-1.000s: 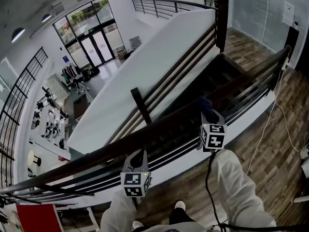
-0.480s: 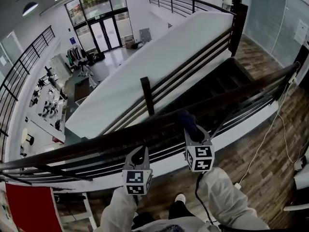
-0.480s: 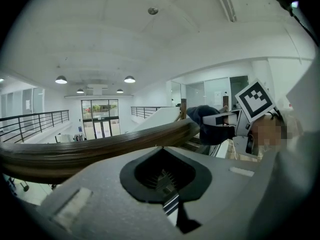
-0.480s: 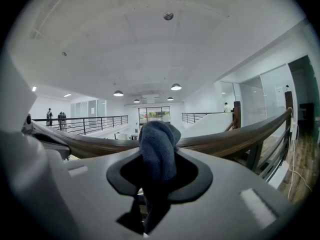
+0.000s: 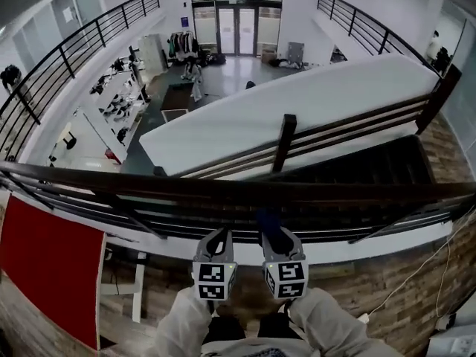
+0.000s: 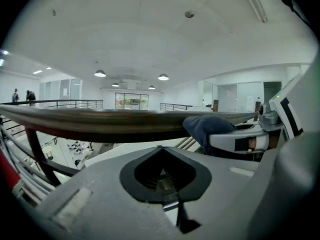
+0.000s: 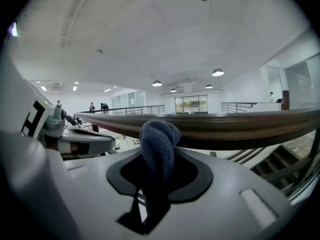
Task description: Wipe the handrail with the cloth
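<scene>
Above an open atrium, the right gripper had its jaws clamped on the dark cloth at the handrail, the left gripper beside it with jaws together and empty; rubbing friction might tug the cloth free and drop it over the rail.

The dark wooden handrail runs across from the left edge to the right edge. A blue cloth touches its near side, close to the middle. Far below it, a thin cable lies on the wooden floor at the right.
</scene>
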The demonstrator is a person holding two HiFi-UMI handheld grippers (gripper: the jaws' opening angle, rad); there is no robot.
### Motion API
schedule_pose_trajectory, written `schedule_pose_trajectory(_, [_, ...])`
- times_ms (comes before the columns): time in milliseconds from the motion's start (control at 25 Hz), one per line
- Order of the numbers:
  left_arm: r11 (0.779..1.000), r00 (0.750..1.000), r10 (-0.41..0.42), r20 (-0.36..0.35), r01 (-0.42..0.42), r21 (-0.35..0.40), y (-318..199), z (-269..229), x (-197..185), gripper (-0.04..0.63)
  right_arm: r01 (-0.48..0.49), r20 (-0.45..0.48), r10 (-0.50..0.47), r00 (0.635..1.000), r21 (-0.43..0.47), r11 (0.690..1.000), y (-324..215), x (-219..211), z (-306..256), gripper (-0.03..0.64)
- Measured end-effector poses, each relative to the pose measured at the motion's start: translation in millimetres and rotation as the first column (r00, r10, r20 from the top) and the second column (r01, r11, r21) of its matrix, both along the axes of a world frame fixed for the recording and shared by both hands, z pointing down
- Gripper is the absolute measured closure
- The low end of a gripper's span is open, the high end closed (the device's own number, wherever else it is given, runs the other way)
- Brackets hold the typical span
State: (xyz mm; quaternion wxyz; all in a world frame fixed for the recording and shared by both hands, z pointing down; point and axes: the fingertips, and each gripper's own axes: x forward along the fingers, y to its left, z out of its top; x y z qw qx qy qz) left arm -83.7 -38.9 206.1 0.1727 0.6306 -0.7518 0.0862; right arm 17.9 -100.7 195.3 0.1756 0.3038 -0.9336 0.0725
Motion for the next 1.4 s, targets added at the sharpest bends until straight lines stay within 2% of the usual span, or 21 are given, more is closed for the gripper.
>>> schedule_pose_trajectory(120, [0.995,0.993,-0.103,-0.052,0.103,-0.011,42.7,36.3,-43.3,0.592,0.104,-0.021,-0.105,0.994,-0.043,0.994,44.7,-51.6,42.9,0.511])
schedule_pose_trajectory(240, [0.981,0.976,-0.196,-0.098,0.195,-0.025,91.0,82.3,-94.4,0.592,0.183,-0.034,-0.186,0.982,-0.091,0.979,92.2,-108.5,90.7,0.511])
schedule_pose_trajectory(480, [0.946,0.94,-0.325,-0.107,0.323,-0.042,144.9,84.1,-158.7,0.592,0.283,-0.03,-0.294,0.955,-0.201,0.938,145.2,-178.9,98.0,0.511])
schedule_pose_trajectory(600, [0.937,0.931,-0.35,-0.1,0.347,-0.048,179.4,112.1,-230.6,0.592,0.293,-0.028,-0.309,0.951,-0.24,0.925,175.8,-254.6,128.1,0.511])
schedule_pose_trajectory(680, [0.933,0.929,-0.36,-0.091,0.357,-0.05,192.3,121.1,-257.9,0.592,0.3,-0.024,-0.317,0.948,-0.257,0.919,187.0,-284.9,138.4,0.511])
schedule_pose_trajectory(880, [0.929,0.929,-0.368,-0.037,0.367,-0.048,207.9,139.8,-303.9,0.592,0.344,-0.018,-0.359,0.933,-0.242,0.907,199.9,-341.7,161.1,0.511])
schedule_pose_trajectory(1120, [0.936,0.937,-0.348,0.024,0.349,-0.048,202.7,157.2,-355.7,0.592,0.349,0.022,-0.355,0.935,-0.251,0.903,207.1,-409.7,178.2,0.511])
schedule_pose_trajectory(1280, [0.933,0.933,-0.357,0.033,0.358,-0.043,203.4,160.8,-386.5,0.592,0.35,0.035,-0.354,0.935,-0.256,0.901,217.4,-451.5,178.6,0.511])
schedule_pose_trajectory(1400, [0.919,0.92,-0.392,0.011,0.392,-0.034,205.8,163.7,-404.2,0.592,0.307,0.028,-0.313,0.949,-0.302,0.903,214.1,-470.8,185.6,0.511])
